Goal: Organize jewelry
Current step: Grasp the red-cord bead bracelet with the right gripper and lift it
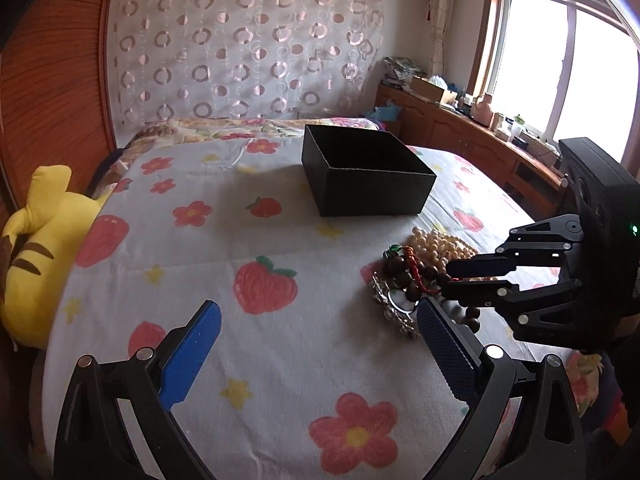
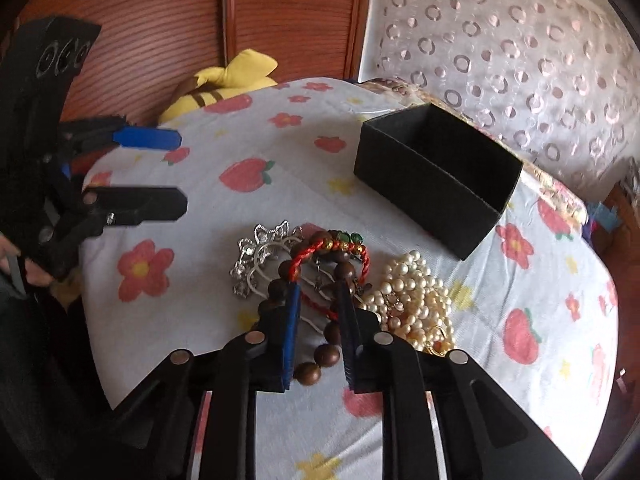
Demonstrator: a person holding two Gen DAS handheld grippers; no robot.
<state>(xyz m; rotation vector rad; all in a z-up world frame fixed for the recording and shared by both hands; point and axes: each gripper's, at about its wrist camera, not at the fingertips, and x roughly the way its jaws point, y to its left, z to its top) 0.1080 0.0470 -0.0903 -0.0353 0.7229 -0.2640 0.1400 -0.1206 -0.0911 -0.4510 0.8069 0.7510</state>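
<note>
Jewelry pile (image 2: 340,280), one black box (image 2: 436,176), right gripper (image 2: 318,292) narrowed around brown beads (image 2: 328,354), left gripper (image 1: 316,324) wide.

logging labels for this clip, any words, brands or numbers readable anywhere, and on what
None can be read.
The black box shows plain sides, no print.
The bedspread has only flower, strawberry and star pictures.
The clutter on the window counter is too small and blurred to read.

Daylight is being admitted through the overexposed window (image 1: 560,68); soft shadows are being cast on the bedspread (image 1: 224,240), and edges are being bent and darkened by fisheye distortion.
</note>
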